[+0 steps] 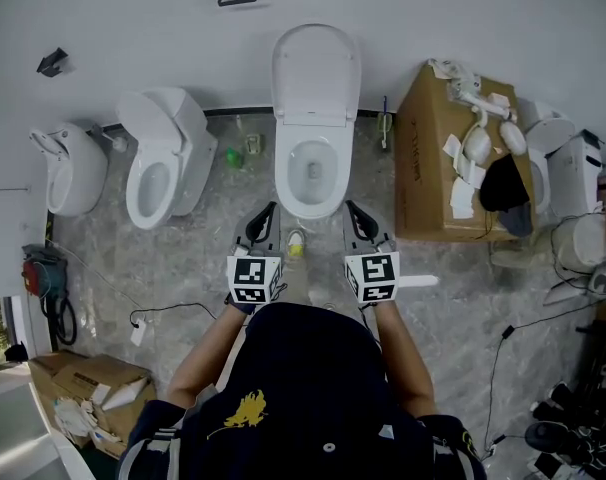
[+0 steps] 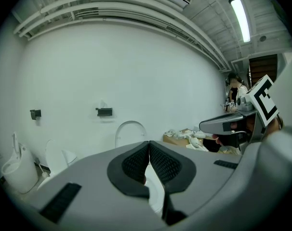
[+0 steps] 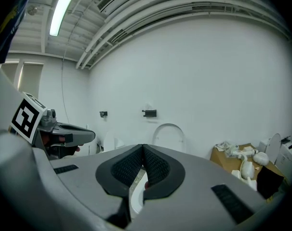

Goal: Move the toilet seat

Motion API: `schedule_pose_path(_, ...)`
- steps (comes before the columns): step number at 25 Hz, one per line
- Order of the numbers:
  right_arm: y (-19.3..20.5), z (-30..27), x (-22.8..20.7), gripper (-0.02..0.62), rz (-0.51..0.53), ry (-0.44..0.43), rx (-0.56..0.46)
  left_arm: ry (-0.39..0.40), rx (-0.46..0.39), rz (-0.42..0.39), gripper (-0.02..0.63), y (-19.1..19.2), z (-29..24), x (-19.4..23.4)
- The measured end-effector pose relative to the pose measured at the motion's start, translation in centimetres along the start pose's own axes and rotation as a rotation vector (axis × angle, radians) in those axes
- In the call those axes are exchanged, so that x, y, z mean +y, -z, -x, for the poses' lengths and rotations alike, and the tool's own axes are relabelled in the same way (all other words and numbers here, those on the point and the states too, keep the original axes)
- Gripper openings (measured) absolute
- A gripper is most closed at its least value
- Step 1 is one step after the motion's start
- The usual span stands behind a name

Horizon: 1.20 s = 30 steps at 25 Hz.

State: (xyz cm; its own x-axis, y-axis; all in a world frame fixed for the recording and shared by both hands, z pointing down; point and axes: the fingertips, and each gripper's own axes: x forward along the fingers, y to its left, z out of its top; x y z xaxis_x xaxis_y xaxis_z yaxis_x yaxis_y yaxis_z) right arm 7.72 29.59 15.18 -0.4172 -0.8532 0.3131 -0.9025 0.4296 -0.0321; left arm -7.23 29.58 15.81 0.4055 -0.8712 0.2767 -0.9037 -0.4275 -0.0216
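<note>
- The toilet seat [image 1: 316, 73] is white, smooth and oval.
- It stands raised, leaning back toward the wall [image 1: 453, 8] behind its open bowl [image 1: 313, 200].
- Its ring and lid cannot be told apart.

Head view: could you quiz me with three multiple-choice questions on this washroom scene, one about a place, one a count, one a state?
1. Where is the brown cardboard box relative to the middle white ceramic toilet?
A) picture's left
B) picture's right
C) on top of it

2. How many hand-held grippers does the person hold?
A) one
B) two
C) three

3. The middle toilet's white lid is:
A) raised
B) shut over the bowl
C) on the floor

Answers:
1 B, the box stands right of the bowl.
2 B, a left hand-held gripper and a right hand-held gripper.
3 A, the lid stands up at the wall, with the bowl open.
</note>
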Motion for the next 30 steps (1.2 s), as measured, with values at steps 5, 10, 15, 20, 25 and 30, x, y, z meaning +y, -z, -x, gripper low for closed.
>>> schedule_pose_path(5, -0.6, -2.7, -0.3, 0.026, 0.001, 0.002, 0.008, 0.001, 0.001, 0.009, 0.018, -0.1, -2.1, 2.1)
schedule_pose_path(10, -1.9, -6.1, -0.8, 0.026, 0.003, 0.005, 0.013, -0.005, 0.0, 0.023, 0.018, -0.8, -4.4, 4.8)
schedule_pose_path(15, -2.7, -9.9, -1.5, 0.026, 0.009, 0.007, 0.03, -0.008, 0.004, 0.038, 0.018, -1.1, -7.2, 7.7)
schedule_pose_path(20, -3.5, -14.3, -1.8, 0.026, 0.003, 0.007, 0.052, -0.005, 0.023, 0.058, 0.018, -1.0, -10.7, 10.9)
schedule_pose_path(25, -4.3, -19.1, -1.6, 0.026, -0.016, 0.0, 0.069, 0.022, 0.048, 0.055, 0.018, -1.1, -13.9, 13.4)
schedule_pose_path(30, -4.4, -22.7, -1.1, 0.026, -0.015, -0.004, 0.096, 0.048, 0.056, 0.066, 0.018, -1.2, -16.6, 15.7)
